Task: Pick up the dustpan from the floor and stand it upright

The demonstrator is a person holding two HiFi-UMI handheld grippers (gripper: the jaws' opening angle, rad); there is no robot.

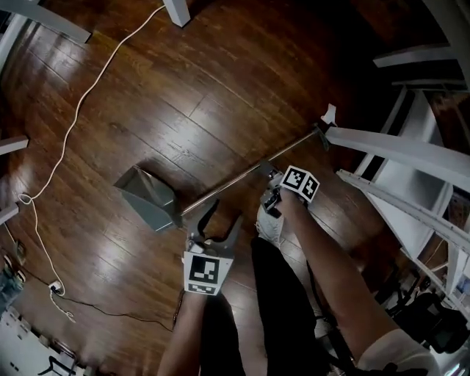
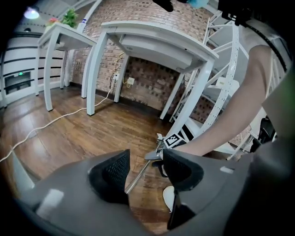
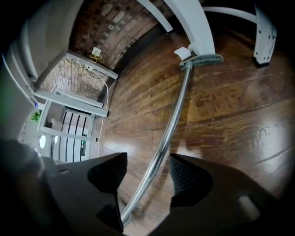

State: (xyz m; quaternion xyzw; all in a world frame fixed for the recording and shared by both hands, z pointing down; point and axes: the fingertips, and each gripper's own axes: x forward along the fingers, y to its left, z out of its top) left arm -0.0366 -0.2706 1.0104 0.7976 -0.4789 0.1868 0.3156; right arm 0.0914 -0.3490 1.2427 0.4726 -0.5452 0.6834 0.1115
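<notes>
The grey dustpan (image 1: 147,197) lies on the wooden floor, and its long metal handle (image 1: 242,176) runs up and right to a grey grip (image 1: 323,131). My right gripper (image 1: 270,192) is open around the handle's middle. In the right gripper view the handle (image 3: 173,124) passes between the jaws of that gripper (image 3: 146,175) with a gap on each side. My left gripper (image 1: 218,222) stands open just below the handle, near the pan. The left gripper view has this gripper (image 2: 146,173) open, with the handle (image 2: 138,175) beyond its jaws.
A white cable (image 1: 73,125) snakes along the floor at the left to a plug (image 1: 55,288). A white table leg (image 1: 176,11) stands at the top. White frames (image 1: 396,147) crowd the right side by the handle's grip. The person's shoe (image 1: 270,224) is beside the right gripper.
</notes>
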